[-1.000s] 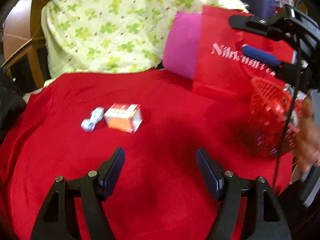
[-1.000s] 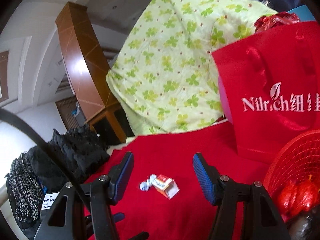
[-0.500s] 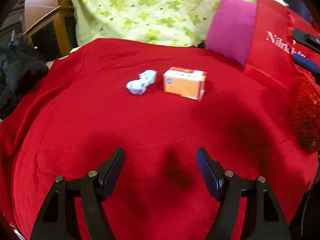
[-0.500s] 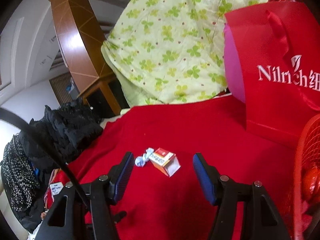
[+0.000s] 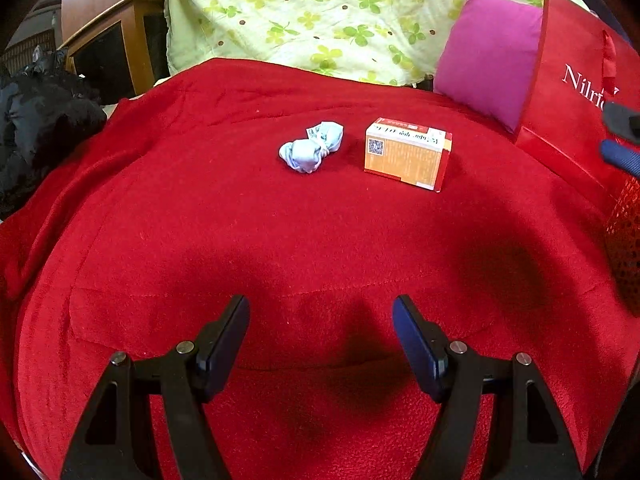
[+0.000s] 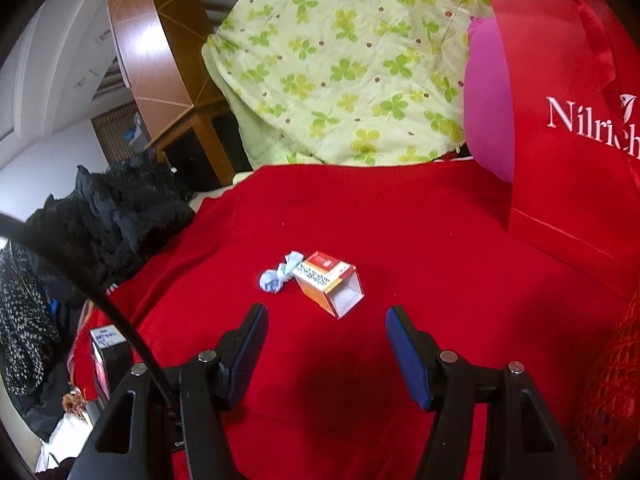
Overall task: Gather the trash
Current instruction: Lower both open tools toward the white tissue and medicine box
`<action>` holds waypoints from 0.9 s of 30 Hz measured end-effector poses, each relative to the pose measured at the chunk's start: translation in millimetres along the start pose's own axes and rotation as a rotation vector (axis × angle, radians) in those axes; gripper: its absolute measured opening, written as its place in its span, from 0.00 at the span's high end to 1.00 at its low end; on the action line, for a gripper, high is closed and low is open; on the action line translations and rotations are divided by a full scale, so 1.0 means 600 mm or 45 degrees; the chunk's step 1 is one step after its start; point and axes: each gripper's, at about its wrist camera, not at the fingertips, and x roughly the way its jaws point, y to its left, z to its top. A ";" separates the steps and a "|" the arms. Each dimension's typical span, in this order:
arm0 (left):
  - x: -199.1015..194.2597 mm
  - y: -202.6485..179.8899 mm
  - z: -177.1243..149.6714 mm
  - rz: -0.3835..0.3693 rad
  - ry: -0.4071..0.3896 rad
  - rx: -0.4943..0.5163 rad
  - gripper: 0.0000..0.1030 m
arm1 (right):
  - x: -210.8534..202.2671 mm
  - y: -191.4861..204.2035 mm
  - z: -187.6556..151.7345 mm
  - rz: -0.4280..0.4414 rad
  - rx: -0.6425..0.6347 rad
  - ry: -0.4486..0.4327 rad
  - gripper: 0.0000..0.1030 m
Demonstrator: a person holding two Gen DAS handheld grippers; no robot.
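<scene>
Wad (image 5: 311, 147) and box (image 5: 407, 153) lie uncollected mid-blanket (image 5: 280, 240) — basket (image 6: 608, 392) at right. Left gripper (image 5: 321, 334), right gripper (image 6: 326, 340) both spread, empty.

A home bedroom: a fuzzy red blanket (image 5: 280, 240), a clover-print green quilt (image 6: 352, 64), a magenta pillow (image 5: 488, 52), wooden furniture (image 6: 152, 52) and heaped black clothing (image 6: 116, 208).
</scene>
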 end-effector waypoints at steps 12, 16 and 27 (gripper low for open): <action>-0.007 0.019 0.003 -0.041 -0.001 -0.057 0.28 | 0.047 0.024 -0.020 -0.037 -0.066 0.075 0.36; -0.007 0.026 0.003 -0.045 0.000 -0.072 0.28 | 0.071 0.026 -0.010 -0.055 -0.104 0.078 0.36; -0.002 0.033 0.006 -0.053 0.010 -0.084 0.28 | 0.149 0.006 0.029 0.006 -0.065 0.109 0.36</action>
